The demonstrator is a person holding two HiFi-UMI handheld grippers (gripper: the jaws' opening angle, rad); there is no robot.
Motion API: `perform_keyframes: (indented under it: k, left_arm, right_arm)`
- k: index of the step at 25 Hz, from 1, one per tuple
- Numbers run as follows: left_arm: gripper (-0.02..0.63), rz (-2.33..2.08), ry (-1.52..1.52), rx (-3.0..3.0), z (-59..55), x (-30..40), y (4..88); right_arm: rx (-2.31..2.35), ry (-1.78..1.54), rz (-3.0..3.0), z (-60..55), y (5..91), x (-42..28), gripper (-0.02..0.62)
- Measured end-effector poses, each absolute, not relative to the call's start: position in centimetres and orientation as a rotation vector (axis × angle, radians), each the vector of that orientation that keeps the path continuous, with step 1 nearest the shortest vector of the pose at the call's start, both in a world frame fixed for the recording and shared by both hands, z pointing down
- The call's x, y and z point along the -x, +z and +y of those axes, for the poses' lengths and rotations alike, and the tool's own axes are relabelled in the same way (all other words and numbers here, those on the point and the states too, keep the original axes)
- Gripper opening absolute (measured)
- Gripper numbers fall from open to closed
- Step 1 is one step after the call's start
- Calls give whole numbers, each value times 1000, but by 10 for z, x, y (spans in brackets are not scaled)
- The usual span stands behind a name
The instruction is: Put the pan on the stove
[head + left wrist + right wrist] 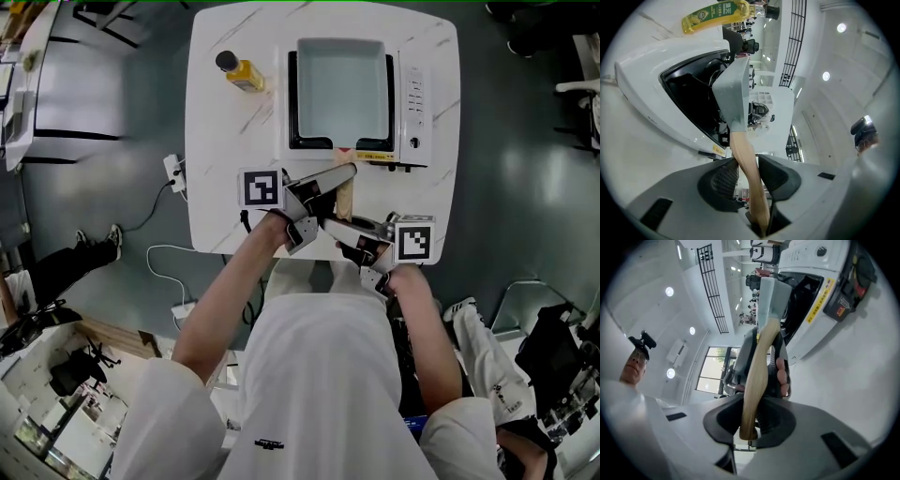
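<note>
1. A square grey pan (342, 89) lies over the black top of a white stove (413, 103) on a white table (216, 150).
2. The left gripper (746, 164) clamps the pan's wooden handle (344, 199) mid-length.
3. The right gripper (753, 404) clamps the handle's end.
4. A yellow oil bottle (242, 72) lies left of the stove.

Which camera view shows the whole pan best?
The head view: the square pan is seen whole from above, over the stove. Both gripper views show only its wooden handle and one side wall.
</note>
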State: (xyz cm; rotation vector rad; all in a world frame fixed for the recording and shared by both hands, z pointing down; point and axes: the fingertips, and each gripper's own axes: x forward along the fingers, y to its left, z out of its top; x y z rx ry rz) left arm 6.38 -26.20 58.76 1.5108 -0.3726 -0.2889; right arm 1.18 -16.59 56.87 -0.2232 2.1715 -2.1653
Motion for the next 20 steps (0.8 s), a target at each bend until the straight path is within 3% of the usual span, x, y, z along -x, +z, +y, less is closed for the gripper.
perform_keyframes:
  k: [7, 10, 12, 15, 18, 20]
  left_arm:
    - [138, -370, -284, -1513, -262, -64, 596]
    - [147, -367, -279, -1535, -262, -63, 596]
    - [184, -371, -275, -1550, -261, -63, 595]
    - [237, -396, -260, -1536, -256, -58, 597]
    - [254, -428, -247, -1555, -249, -52, 593]
    - [258, -461, -237, -1589, -245, -46, 586]
  right_arm:
    - [334, -2172, 2162, -167, 581, -13, 48]
    - [415, -2174, 2117, -171, 585, -18, 118]
    - [471, -2157, 2094, -174, 586, -23, 118]
    - [517, -2132, 2081, -176, 585, -30, 212]
    - [607, -2107, 2078, -178, 588, -38, 221]
    - [647, -2088, 2067, -179, 585, -44, 261]
